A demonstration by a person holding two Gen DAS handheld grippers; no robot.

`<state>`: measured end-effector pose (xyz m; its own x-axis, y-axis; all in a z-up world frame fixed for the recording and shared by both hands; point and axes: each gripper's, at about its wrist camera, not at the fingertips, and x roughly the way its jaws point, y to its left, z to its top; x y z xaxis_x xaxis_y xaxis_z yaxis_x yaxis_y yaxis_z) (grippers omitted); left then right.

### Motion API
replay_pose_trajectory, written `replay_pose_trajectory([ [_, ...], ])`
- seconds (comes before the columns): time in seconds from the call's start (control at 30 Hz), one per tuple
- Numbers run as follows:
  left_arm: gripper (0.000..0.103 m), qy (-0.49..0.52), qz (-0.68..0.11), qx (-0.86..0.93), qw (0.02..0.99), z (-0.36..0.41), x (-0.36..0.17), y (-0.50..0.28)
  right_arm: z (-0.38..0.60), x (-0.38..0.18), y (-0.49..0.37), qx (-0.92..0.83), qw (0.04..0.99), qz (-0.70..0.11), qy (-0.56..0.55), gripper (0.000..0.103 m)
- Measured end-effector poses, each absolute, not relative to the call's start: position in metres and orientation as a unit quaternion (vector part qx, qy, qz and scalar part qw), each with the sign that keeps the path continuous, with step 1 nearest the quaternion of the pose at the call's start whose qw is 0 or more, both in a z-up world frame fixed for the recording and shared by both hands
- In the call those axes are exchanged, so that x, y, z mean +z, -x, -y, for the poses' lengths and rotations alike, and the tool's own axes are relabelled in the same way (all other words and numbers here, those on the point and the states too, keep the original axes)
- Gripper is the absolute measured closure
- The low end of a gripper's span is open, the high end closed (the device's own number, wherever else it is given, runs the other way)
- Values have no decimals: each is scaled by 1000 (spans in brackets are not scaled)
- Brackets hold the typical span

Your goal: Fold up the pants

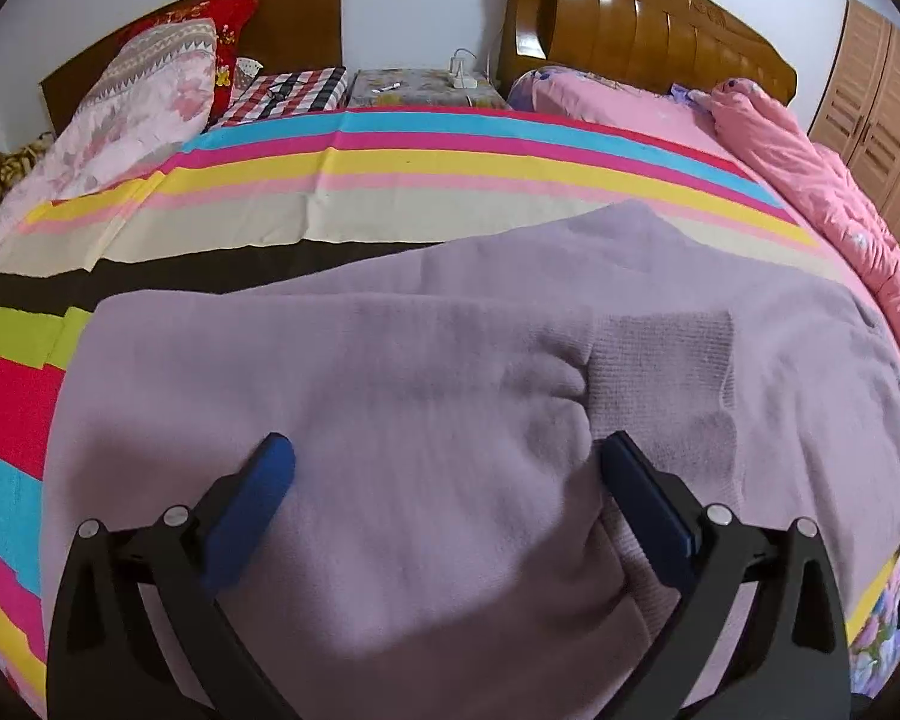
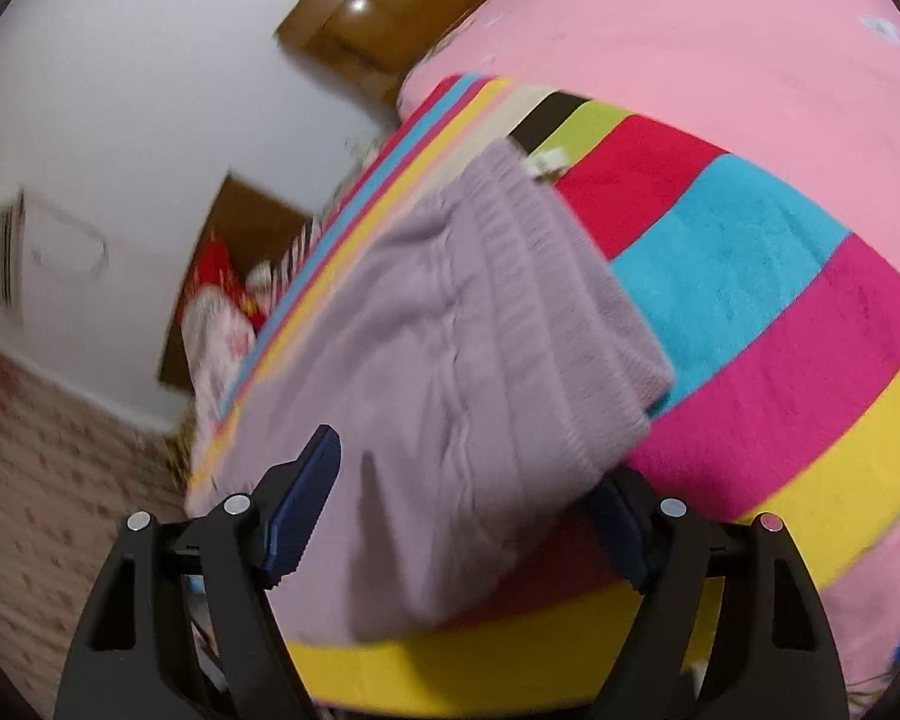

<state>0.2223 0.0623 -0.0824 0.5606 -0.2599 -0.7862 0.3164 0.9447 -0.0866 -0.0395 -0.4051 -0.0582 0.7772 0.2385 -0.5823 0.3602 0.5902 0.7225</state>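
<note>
Lilac knit pants (image 1: 426,372) lie spread on the striped sheet (image 1: 390,162) covering the bed, already doubled over, with a ribbed waistband (image 2: 546,276) showing at the far end in the right wrist view. The left gripper (image 1: 444,468) has its jaws spread wide above the cloth, nothing pinched between the blue fingers (image 1: 258,492); it looks released. The right gripper (image 2: 468,480) also stands wide; a corner of the pants sits between its jaws, and the right pad is partly hidden under the cloth edge, so I cannot tell for sure whether it presses, but it looks like no clamp. Handling, as judged: the fabric is soft, thick, fleecy knit, light, with no stiffness, so it will sag and drape when lifted and any single-point pick will bunch it. It is not slippery; the nap should grip the pads well and also drag on the sheet, so lift rather than slide. Not fragile, though the ribbing stretches. Best hold: pinch through all layers at the two corners of one short edge, one gripper each, ideally at the waistband where the cloth is densest, and keep the edge taut between them. There is a crease near the middle (image 1: 576,378) to smooth first.
</note>
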Motion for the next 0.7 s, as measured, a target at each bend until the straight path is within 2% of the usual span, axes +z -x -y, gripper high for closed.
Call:
replay_pose_trajectory([
  [0.03,1,-31,-439,-164,883,-60,-84,-223,403,-59,39,-43,831,-329,-446,26],
  [0.07,1,-31,-438,-164,883,-57,-85,-223,400,-59,41,-53,837,-330,-433,37],
  [0.1,1,-30,-438,-165,883,-55,-85,-225,400,-59,43,-63,839,-335,-423,56],
  [0.2,1,-24,-436,-167,884,-54,-86,-223,403,-65,58,-59,850,-309,-423,71],
  [0.37,1,-10,-434,-174,884,-60,-86,-225,379,-36,63,-68,884,-254,-386,77],
  [0.5,2,36,-425,-186,885,-74,-76,-221,320,34,51,-43,944,-210,-253,78],
  [0.57,2,112,-397,-206,887,-103,-58,-211,278,64,36,-10,964,-192,-185,78],
  [0.7,2,194,-358,-224,885,-153,-27,-194,139,97,-5,106,979,-171,-7,80],
])
